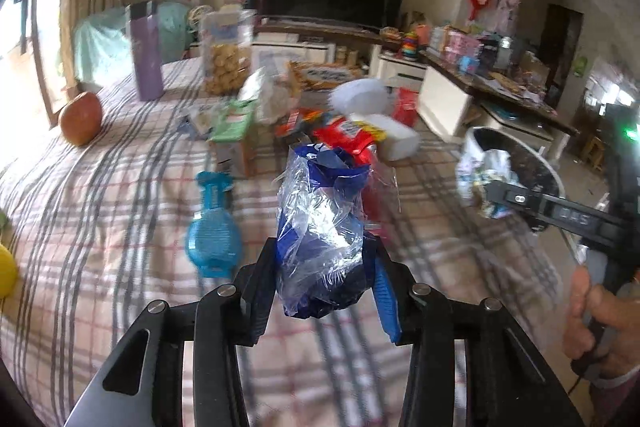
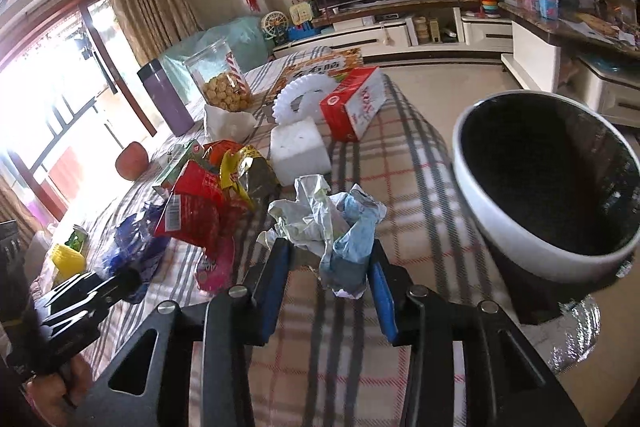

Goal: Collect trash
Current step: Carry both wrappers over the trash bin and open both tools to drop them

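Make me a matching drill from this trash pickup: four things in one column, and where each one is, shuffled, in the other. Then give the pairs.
Things
1. blue plastic wrapper
2. crumpled white paper
3. purple flask
4. bin

Places
A. upright on the checked cloth near the window
B. between the left gripper's jaws
C. past the table's right edge, empty inside
D. between the right gripper's jaws

Pairs: 1-B, 2-D, 3-A, 4-C

1. Lit by daylight from the window (image 2: 48, 75), blown out to white glare.
2. Smeared by motion blur across the left wrist view, worst on the checked cloth (image 1: 100, 195).
3. Bent and vignetted black toward every fisheye corner.
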A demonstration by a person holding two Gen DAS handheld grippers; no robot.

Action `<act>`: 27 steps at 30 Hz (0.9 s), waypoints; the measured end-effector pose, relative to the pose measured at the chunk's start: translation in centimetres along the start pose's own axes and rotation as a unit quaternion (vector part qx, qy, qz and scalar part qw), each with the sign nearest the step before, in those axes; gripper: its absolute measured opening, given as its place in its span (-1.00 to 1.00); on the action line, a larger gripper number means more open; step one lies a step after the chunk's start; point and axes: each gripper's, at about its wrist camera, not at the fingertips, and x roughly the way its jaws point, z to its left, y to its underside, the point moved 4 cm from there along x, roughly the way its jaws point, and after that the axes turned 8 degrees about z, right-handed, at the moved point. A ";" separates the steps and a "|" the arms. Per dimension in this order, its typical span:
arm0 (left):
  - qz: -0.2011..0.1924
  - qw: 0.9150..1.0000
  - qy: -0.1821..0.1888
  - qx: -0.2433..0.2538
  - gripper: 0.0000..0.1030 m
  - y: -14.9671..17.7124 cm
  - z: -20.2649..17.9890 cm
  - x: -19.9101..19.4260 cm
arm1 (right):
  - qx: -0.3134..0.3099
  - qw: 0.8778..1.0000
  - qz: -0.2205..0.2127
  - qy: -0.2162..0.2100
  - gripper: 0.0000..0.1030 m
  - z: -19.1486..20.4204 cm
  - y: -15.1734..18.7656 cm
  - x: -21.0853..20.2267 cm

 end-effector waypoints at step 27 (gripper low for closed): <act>0.021 0.990 0.068 0.121 -0.18 -5.3 -13.3 6.5 | 0.067 0.994 -0.062 0.067 -0.23 -10.0 -0.4 -8.0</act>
